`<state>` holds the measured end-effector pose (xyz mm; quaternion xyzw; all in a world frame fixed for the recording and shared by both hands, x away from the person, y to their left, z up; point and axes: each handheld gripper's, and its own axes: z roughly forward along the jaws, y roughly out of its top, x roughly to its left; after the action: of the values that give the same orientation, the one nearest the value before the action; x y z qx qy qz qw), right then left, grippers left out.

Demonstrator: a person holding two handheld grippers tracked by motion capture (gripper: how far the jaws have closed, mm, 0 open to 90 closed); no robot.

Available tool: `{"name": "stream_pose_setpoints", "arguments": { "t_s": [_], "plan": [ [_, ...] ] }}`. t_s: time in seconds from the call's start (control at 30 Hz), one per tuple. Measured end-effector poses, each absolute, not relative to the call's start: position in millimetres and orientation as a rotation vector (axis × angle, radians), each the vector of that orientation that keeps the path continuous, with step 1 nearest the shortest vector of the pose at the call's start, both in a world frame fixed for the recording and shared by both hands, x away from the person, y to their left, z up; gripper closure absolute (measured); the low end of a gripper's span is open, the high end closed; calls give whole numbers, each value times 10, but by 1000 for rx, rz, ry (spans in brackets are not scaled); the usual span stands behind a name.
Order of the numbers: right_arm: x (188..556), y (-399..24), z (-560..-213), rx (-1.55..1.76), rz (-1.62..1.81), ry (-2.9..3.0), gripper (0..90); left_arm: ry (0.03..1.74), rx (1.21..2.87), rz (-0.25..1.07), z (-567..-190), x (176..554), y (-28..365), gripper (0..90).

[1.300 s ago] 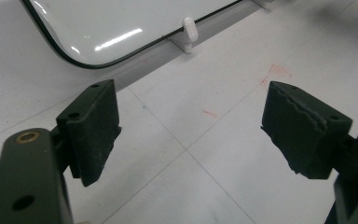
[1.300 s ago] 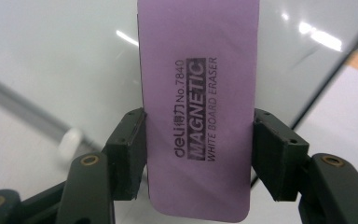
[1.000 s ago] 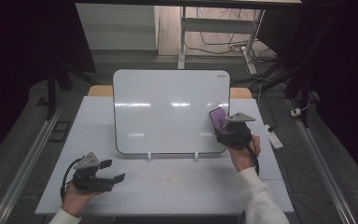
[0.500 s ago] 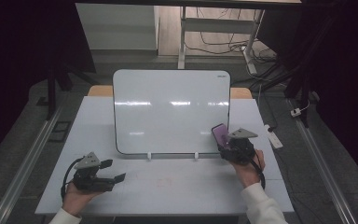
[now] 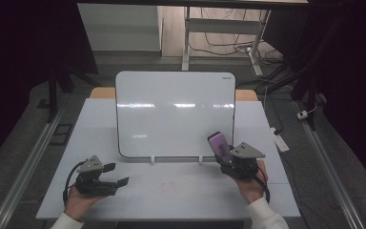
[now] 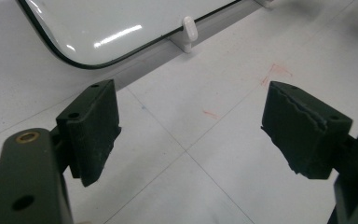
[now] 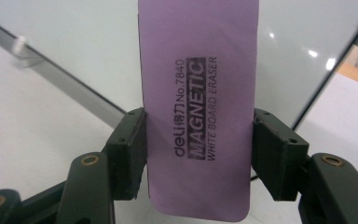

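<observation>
The right gripper (image 5: 225, 155) is at the right part of the white table (image 5: 186, 191), just in front of the lower right corner of the whiteboard (image 5: 171, 109). The right hand (image 5: 250, 179) holds it from behind, with the wrist and the white sleeve (image 5: 264, 214) coming from the bottom edge of the high view. The gripper points forward and a little upward, toward the board. Its two jaws are closed on a purple eraser (image 7: 198, 112), pressing it on both long sides. In the right gripper view the eraser stands upright between the jaws, and its printed face reads "MAGNETIC WHITE BOARD ERASER". In the high view the eraser (image 5: 219, 145) rises above the gripper and its upper end is in front of the bottom edge of the board; I cannot tell if it touches the board.

The left gripper (image 5: 114, 174) is at the left part of the table, well apart from the board. The left hand (image 5: 78, 198) holds it low, close to the table surface, and it points to the right and a little forward. Its jaws stand wide apart and nothing is between them. In the left gripper view there is bare table between the jaws, with some faint red marks (image 6: 272, 72), and beyond them the bottom edge of the board with one of its small white feet (image 6: 188, 33).
</observation>
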<state>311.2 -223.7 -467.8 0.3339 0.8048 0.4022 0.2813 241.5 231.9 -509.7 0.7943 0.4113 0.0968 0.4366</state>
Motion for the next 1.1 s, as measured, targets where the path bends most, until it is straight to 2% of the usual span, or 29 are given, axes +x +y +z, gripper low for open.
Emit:
{"name": "stream_pose_setpoints", "arguments": {
  "t_s": [0.5, 1.1],
  "plan": [
    [2849, -2015, -4742, 718, 1080, 2206, 408, 963, 1949, 210, -4945, 2504, 2121, 196],
    [2700, -1582, -4844, 584, 1105, 2272, 408, 758, 1975, 109, -4520, 2791, 1243, 217]
  ]
}}
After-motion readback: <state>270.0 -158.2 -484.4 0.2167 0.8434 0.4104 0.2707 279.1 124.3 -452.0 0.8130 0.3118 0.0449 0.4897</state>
